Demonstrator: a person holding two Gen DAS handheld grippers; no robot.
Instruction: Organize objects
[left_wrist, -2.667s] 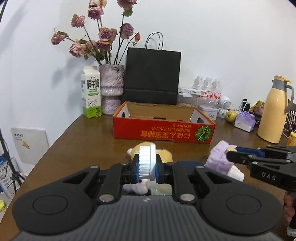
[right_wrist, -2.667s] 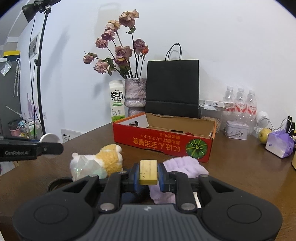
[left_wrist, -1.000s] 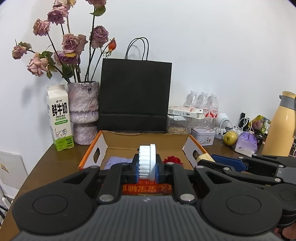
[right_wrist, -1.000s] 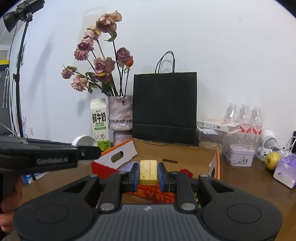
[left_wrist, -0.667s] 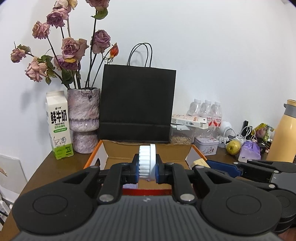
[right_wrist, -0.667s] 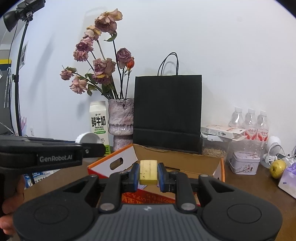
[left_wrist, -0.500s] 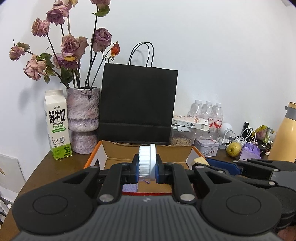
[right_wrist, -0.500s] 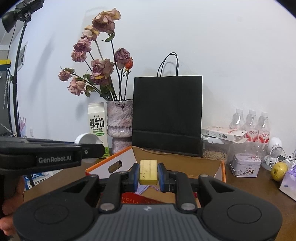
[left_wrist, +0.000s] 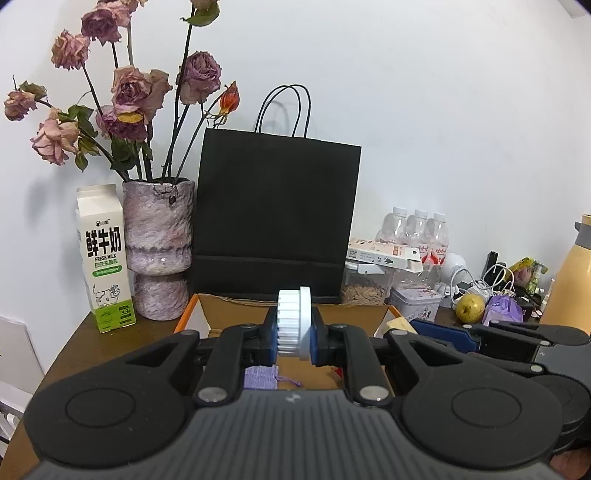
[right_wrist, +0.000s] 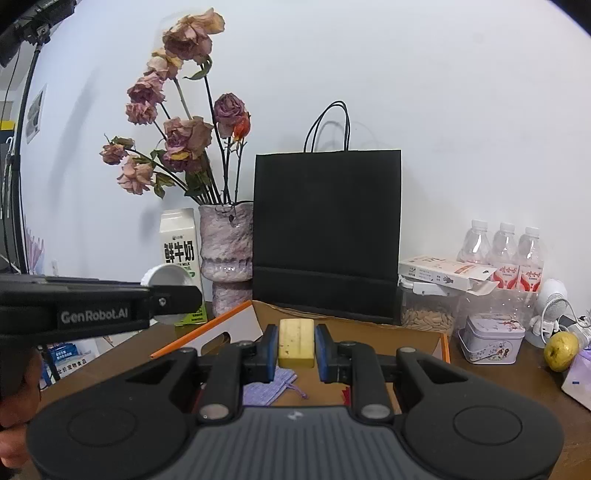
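Both grippers point slightly downward over the cardboard box (left_wrist: 229, 314) at frame centre. The left gripper (left_wrist: 294, 334) clamps a white cap (left_wrist: 291, 321); the right gripper (right_wrist: 296, 349) clamps a yellow block (right_wrist: 296, 342).

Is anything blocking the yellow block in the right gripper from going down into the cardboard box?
Nothing visible does. The yellow block hangs over the open cardboard box; only a small purple pouch lies on the floor below.
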